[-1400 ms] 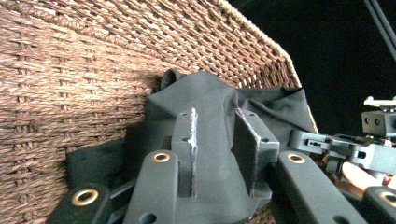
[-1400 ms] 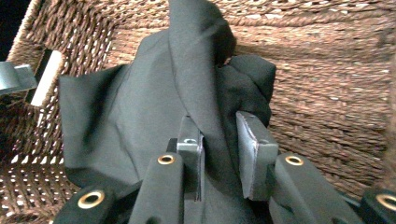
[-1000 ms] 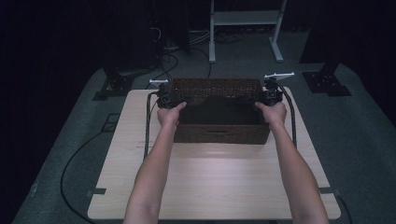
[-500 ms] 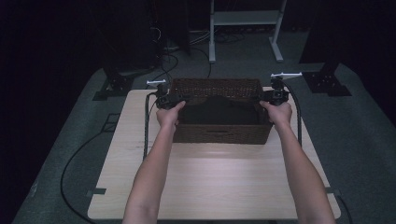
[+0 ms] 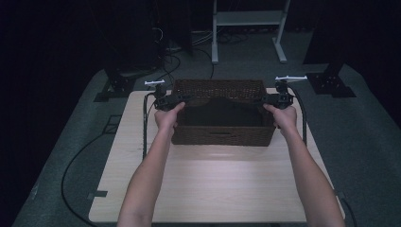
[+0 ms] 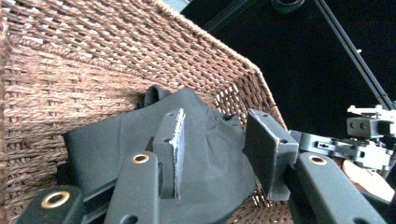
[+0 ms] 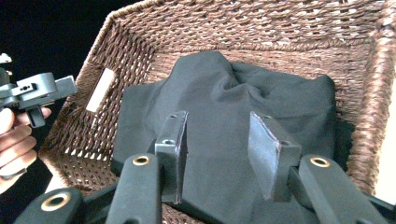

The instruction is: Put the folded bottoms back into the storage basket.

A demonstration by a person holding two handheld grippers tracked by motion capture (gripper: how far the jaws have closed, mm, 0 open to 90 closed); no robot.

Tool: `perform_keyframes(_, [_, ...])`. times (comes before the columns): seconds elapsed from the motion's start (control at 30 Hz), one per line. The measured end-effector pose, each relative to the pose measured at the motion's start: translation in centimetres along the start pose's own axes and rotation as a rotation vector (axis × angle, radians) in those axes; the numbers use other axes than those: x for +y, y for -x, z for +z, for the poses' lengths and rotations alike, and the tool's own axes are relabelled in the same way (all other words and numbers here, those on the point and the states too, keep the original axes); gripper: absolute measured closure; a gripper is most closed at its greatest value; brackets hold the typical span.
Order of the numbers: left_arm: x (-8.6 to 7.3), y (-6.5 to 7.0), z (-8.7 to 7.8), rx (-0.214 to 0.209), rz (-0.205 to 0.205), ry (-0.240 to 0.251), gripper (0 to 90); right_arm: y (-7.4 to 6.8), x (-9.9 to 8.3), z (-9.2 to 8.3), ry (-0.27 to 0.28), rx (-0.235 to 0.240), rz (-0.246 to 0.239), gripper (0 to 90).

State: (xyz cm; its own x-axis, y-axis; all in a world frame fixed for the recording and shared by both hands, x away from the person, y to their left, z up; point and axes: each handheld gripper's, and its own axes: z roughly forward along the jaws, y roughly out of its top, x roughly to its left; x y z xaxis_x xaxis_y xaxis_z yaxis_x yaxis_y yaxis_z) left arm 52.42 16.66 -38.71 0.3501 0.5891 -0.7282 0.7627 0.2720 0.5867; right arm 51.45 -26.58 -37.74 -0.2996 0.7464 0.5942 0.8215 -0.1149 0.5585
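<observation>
A brown wicker basket (image 5: 222,135) stands on the far half of the wooden table (image 5: 213,184), with a black cloth (image 5: 222,111) lying inside it. My left gripper (image 5: 181,99) hovers at the basket's left end, my right gripper (image 5: 265,98) at its right end. In the left gripper view, the left gripper (image 6: 219,154) has just been opening; its jaws stand apart above the cloth (image 6: 116,140), pressing nothing. In the right gripper view, the right gripper (image 7: 219,156) has also just been opening over the cloth (image 7: 224,98), and nothing is pinched between its jaws.
The basket's woven walls (image 7: 261,28) rise around the cloth, with a handle slot (image 7: 100,88) in the left end. A white metal frame (image 5: 246,19) and black stand feet (image 5: 331,82) sit on the floor behind. A cable (image 5: 80,156) runs along the floor at left.
Both hands stay at the basket's ends. The right hand has edged slightly outward to the right. The cloth rests in the basket.
</observation>
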Motion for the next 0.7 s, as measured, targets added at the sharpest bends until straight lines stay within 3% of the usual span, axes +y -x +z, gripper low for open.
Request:
perform_keyframes(0.33, [-0.2,1.6,-0.9,-0.025,0.057,-0.007,57.1,-0.6,-0.2,-0.6,-0.002,0.045,-0.023,54.6])
perform_keyframes(0.7, [-0.9,2.2,-1.5,-0.032,0.106,-0.024,55.0,-1.6,-0.6,-1.1,-0.019,0.057,-0.060,47.3])
